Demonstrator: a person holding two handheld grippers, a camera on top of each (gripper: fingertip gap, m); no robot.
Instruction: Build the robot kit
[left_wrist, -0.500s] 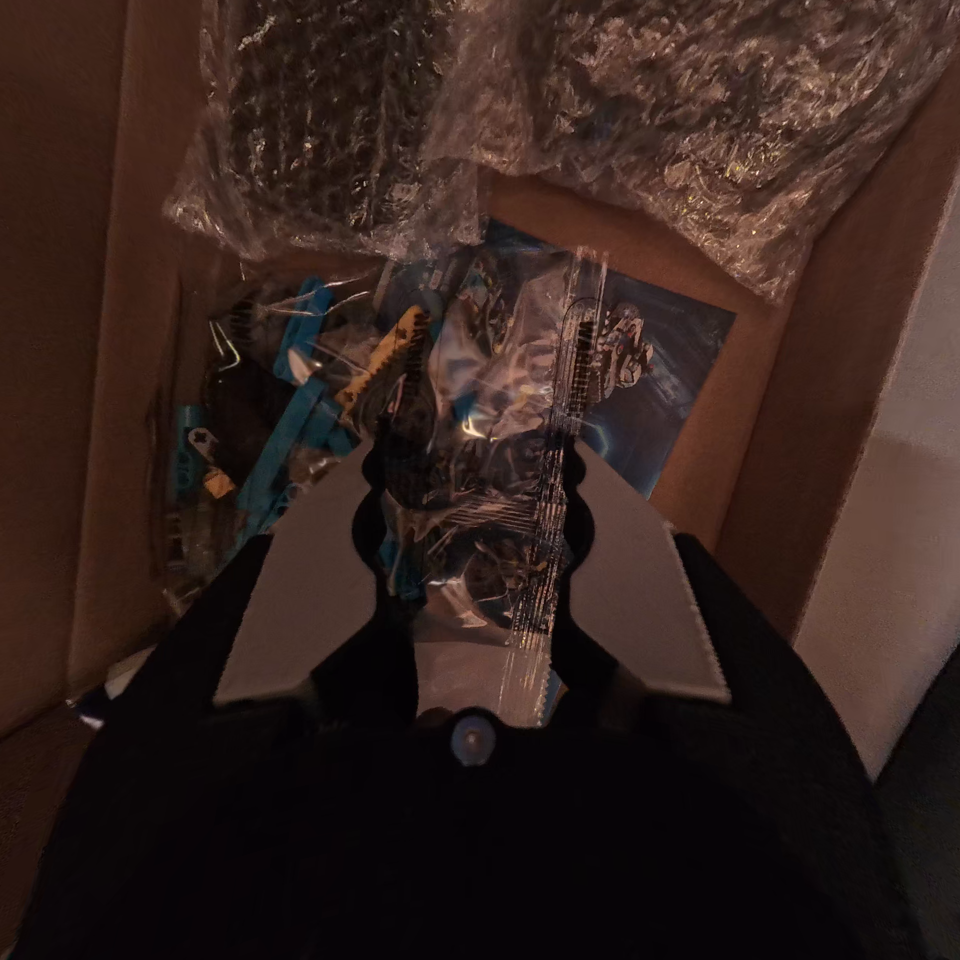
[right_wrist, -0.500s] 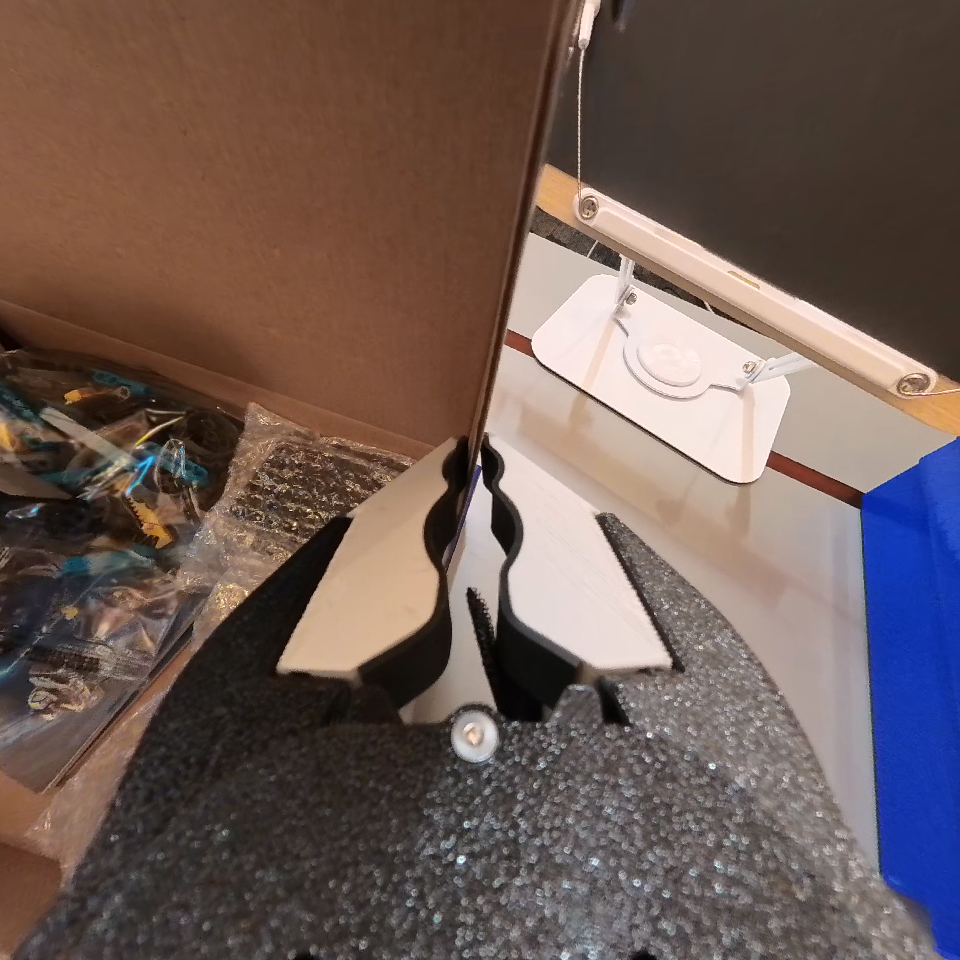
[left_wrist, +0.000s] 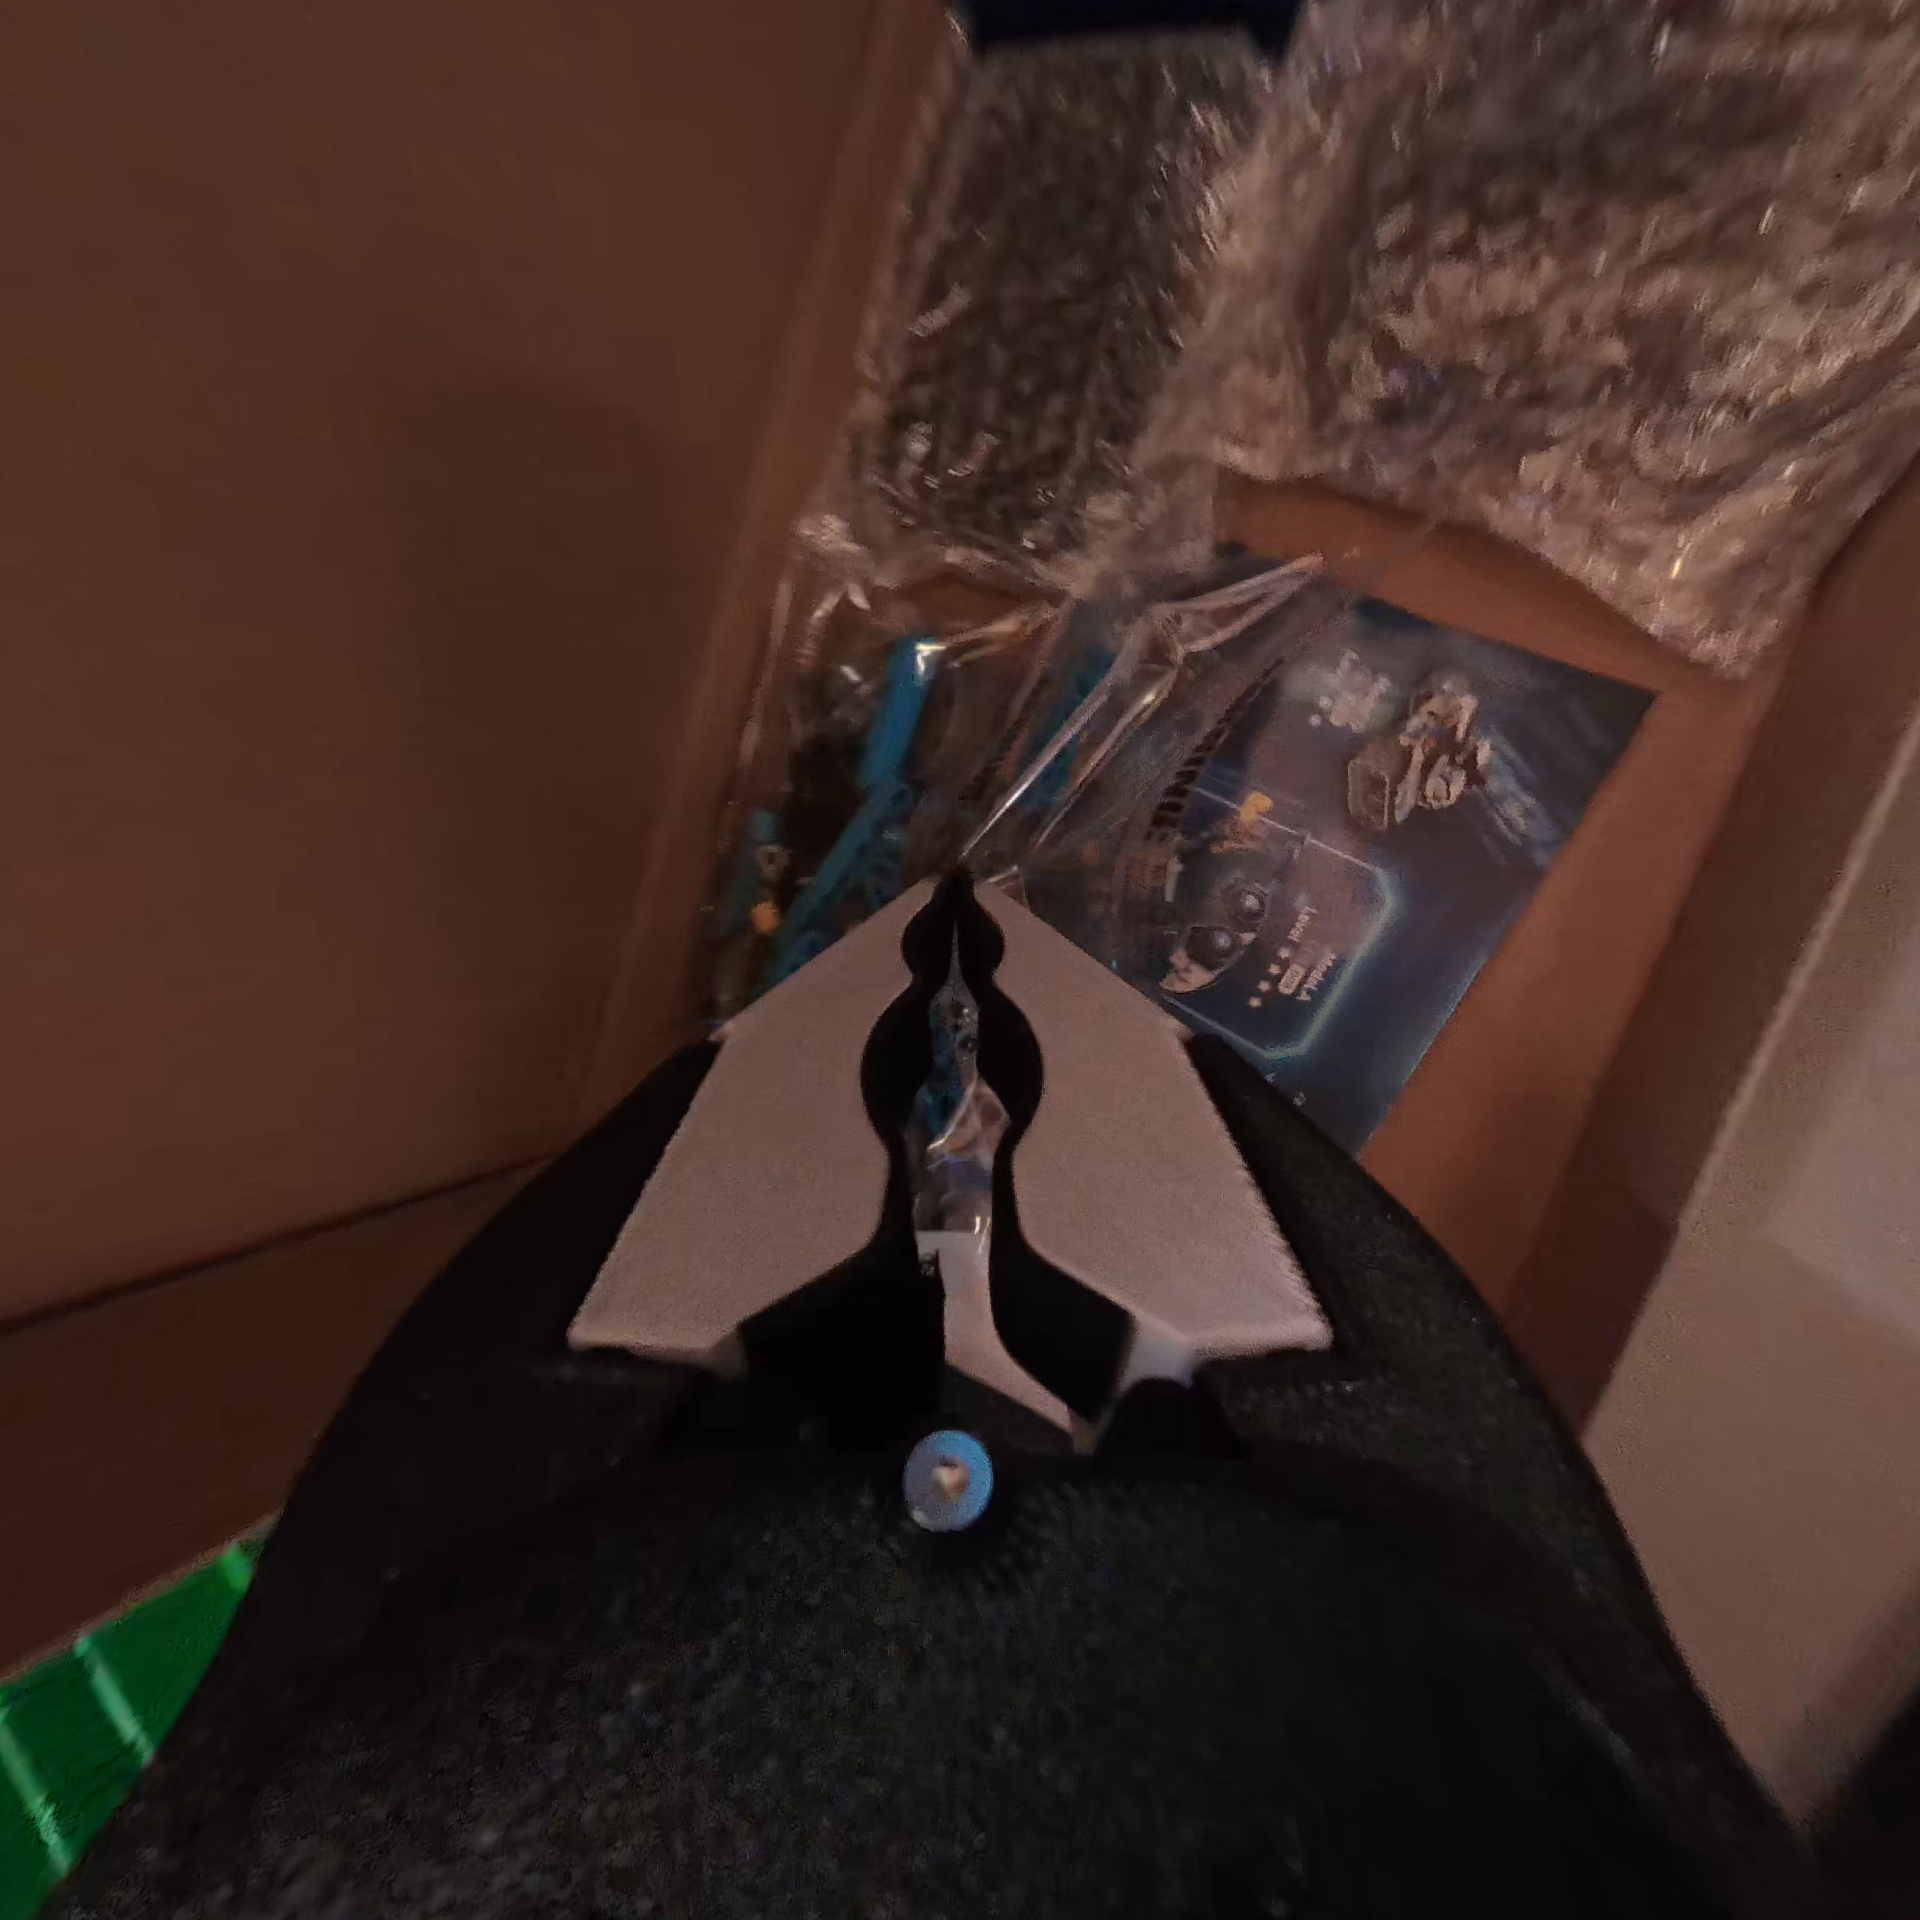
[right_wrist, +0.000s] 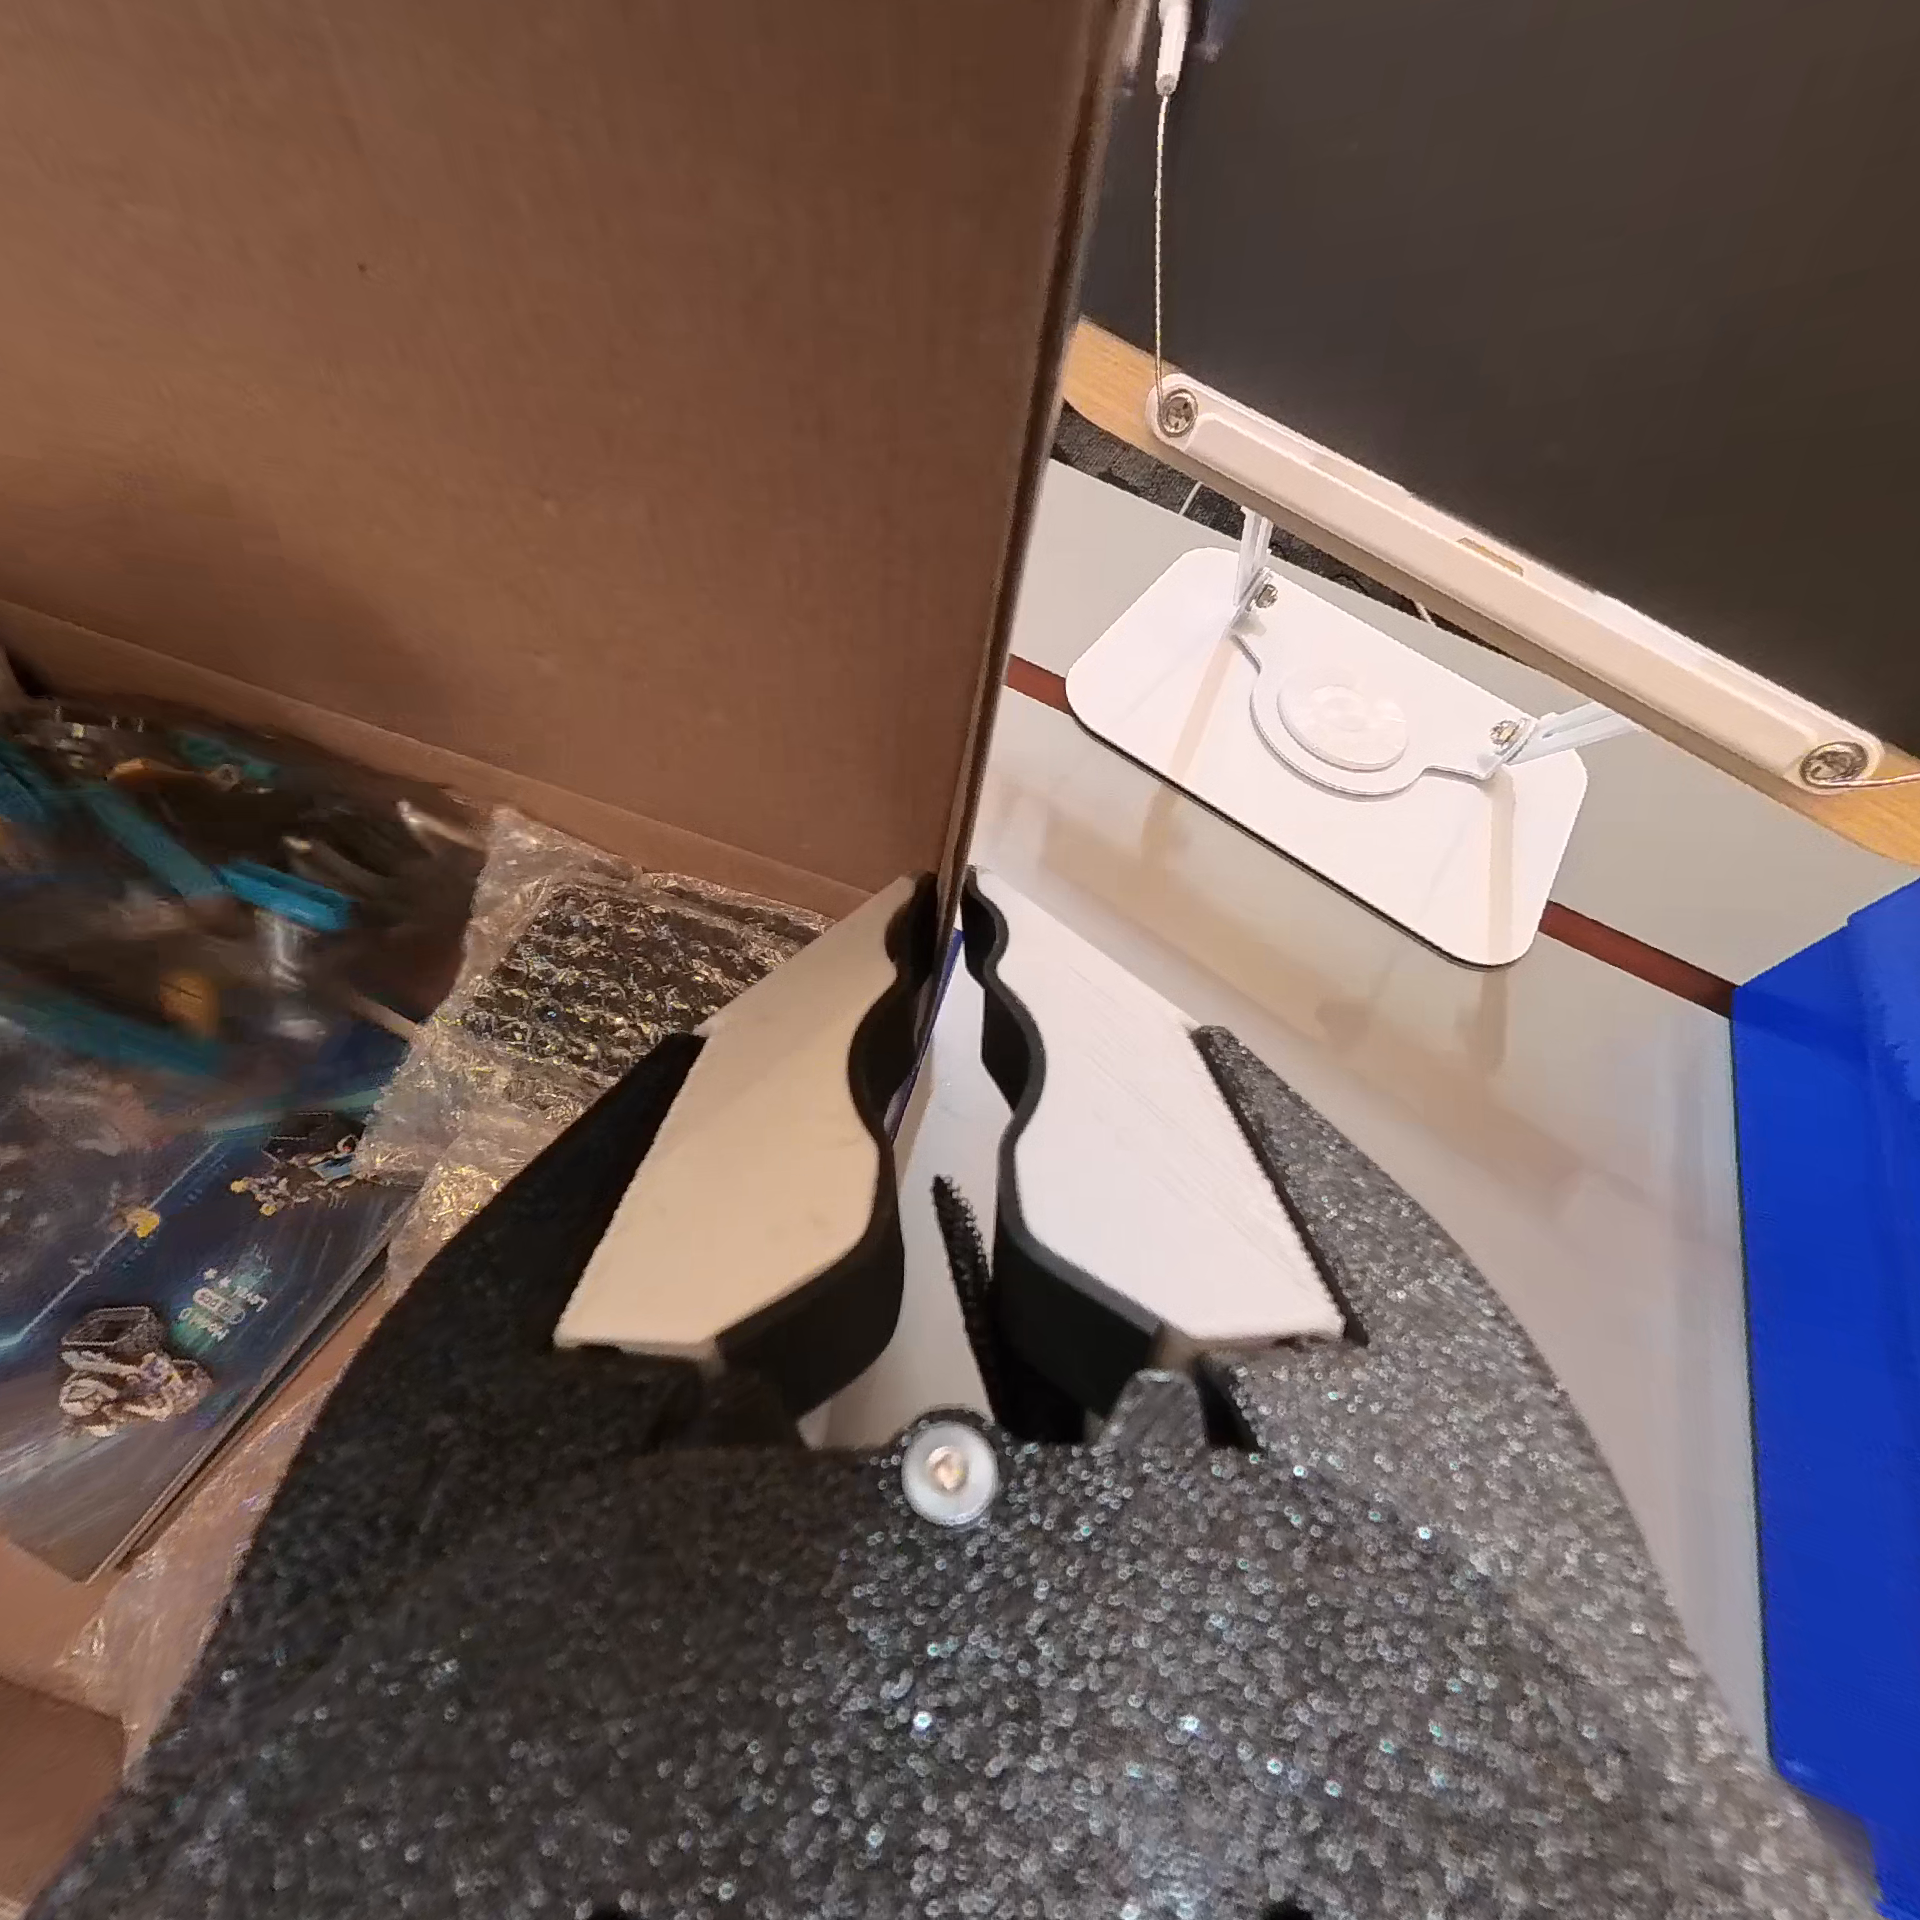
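My left gripper (left_wrist: 954, 883) is inside an open cardboard box (left_wrist: 416, 520) and is shut on a clear plastic bag of blue and black parts (left_wrist: 1081, 727); a fold of the bag shows between the jaws. The bag hangs over a dark blue booklet (left_wrist: 1455, 831) on the box floor. My right gripper (right_wrist: 943, 904) is shut on the edge of the box's upright cardboard flap (right_wrist: 623, 416). The bag (right_wrist: 208, 862) and the booklet (right_wrist: 208, 1299) also show, blurred, in the right wrist view.
Bubble-wrap bundles (left_wrist: 1558, 312) lie at the far end of the box, one also in the right wrist view (right_wrist: 623, 977). A green object (left_wrist: 94, 1704) sits outside the box. On the table (right_wrist: 1351, 1091) stand a white stand base (right_wrist: 1330, 769) and a blue bin (right_wrist: 1829, 1351). My hands' fingertips stand some 20 cm from each other.
My left gripper has closed on the plastic bag and pulled it up and towards the left wall, uncovering the booklet. My right gripper still holds the flap.
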